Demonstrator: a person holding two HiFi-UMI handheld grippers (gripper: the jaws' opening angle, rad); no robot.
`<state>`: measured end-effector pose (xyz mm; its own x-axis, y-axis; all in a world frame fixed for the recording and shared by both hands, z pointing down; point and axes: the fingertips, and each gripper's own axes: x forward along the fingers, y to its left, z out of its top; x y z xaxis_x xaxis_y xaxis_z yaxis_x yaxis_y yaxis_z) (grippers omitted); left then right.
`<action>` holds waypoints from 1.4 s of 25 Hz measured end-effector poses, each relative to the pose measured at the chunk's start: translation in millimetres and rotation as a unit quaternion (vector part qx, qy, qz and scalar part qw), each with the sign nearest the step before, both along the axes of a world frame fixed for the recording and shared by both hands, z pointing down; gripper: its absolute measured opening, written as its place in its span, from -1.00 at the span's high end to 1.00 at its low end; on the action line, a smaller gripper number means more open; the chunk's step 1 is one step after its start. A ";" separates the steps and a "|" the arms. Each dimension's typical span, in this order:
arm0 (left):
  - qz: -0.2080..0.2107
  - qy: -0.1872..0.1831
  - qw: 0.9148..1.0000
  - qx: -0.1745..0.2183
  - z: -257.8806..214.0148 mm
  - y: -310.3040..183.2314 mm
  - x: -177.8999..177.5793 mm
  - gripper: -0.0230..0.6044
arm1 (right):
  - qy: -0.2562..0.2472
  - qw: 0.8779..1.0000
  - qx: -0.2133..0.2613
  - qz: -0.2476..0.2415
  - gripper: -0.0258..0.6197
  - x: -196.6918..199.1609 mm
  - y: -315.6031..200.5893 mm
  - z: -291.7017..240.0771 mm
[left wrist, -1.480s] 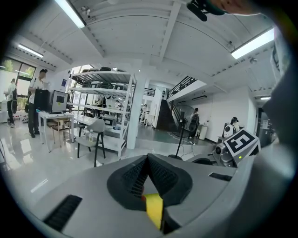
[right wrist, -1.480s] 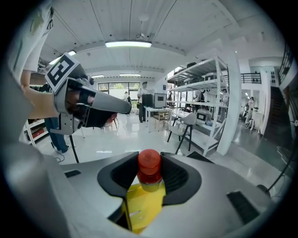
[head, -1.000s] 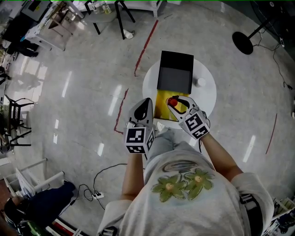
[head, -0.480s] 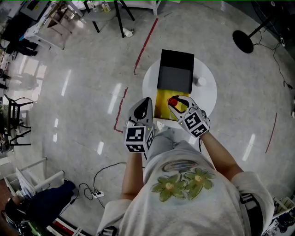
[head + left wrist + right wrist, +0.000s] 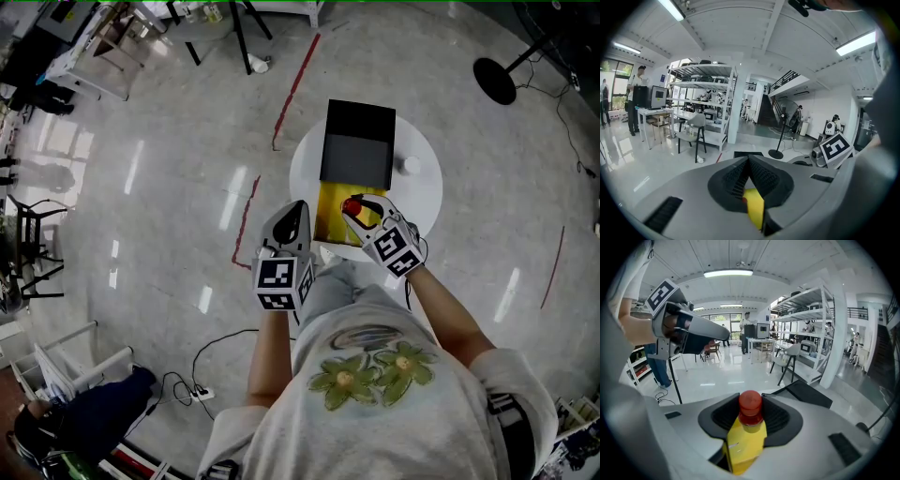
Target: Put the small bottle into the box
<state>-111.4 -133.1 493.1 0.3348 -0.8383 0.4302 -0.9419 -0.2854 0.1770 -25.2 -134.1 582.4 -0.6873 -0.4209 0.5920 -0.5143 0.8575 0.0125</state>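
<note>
- The floor (image 5: 169, 141) is spreading across the whole head view, a glossy pale grey stone-like sheet that is throwing back long streaks of ceiling light, with thin red lines running over it at upper centre.
- The person (image 5: 375, 394) is filling the lower centre of the head view in a soft light shirt with a green flower print, both forearms reaching up-frame.
- The surface (image 5: 422, 192) is sitting just above centre, a smooth, matt white round disc.
- The box (image 5: 354, 161) is resting on the surface. It is square and hard-edged, with a black matt panel at the far side, a dark grey panel below it, and a bright yellow part lying nearest the person.
- The left tongs (image 5: 296, 212) are pointing up-frame beside the box's lower left edge. They are a smooth grey shell with ribbed black pads, the tips meeting in a point with nothing pinched between them.
- The right tongs (image 5: 361, 208) are hovering over the yellow part of the box, their ribbed black pads pressing on both sides of the small bottle.
- The small bottle (image 5: 745, 432) is sitting in that grip. It has a flat-sided, glossy yellow body and a round red cap poking out past the pads.
- A small round white object (image 5: 410, 167) is lying on the surface, right of the box.
</note>
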 end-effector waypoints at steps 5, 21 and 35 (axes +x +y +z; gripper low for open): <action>0.002 0.000 1.000 -0.005 1.6 -3.4 -2.2 0.93 | 0.005 1.000 -0.009 0.003 0.44 -0.2 -2.1 6.9; 0.009 -0.002 1.000 -0.019 16.2 -13.3 -4.9 0.93 | 0.031 0.999 -0.033 0.000 0.44 1.6 -5.3 44.7; 0.012 -0.004 0.999 -0.030 28.3 -13.7 -9.2 0.93 | 0.052 0.998 -0.046 -0.013 0.44 -3.8 -1.2 73.8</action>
<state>-120.6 -146.8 521.4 0.3520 -0.8027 0.4814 -0.9360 -0.2980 0.1874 -29.0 -135.3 656.3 -0.6303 -0.3454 0.6953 -0.4926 0.8701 -0.0142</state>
